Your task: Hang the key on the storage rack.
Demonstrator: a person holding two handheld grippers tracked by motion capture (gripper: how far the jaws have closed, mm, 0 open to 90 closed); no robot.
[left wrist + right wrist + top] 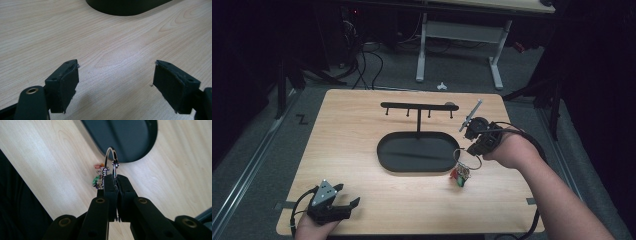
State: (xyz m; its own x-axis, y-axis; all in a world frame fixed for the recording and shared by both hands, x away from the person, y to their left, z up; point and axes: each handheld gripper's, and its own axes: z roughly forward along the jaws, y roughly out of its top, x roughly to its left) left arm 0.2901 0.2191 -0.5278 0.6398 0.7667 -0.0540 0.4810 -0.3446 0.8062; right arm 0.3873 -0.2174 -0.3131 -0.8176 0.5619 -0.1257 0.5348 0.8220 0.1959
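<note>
- Keyring (467, 159) hangs from the right gripper, just off the right end of the black oval tray, with its metal loop uppermost and a bunch of small red and green charms (460, 176) dangling below it down to the table top.
- Left gripper (343, 206) sits at the near left corner of the wooden table (352, 130), held in a hand (314, 229) at the table's near edge; a grey three-cornered plate lies on top of it.
- Its jaws are spread wide with nothing between them; the left gripper view shows bare wood grain in the gap between its fingertips (69, 75) and the tray's dark edge farther off.
- Black oval tray (387, 150) lies at the middle of the table, and a post rises from it to a horizontal bar with four short hooks (418, 106).
- Right gripper (473, 146) is at the right of the tray, held by a hand (512, 149) whose forearm comes in from the near right.
- In the right gripper view its jaws are pressed together on the keyring's silver loop (111, 160), which stands up above the fingertips (110, 185), charms at its left.
</note>
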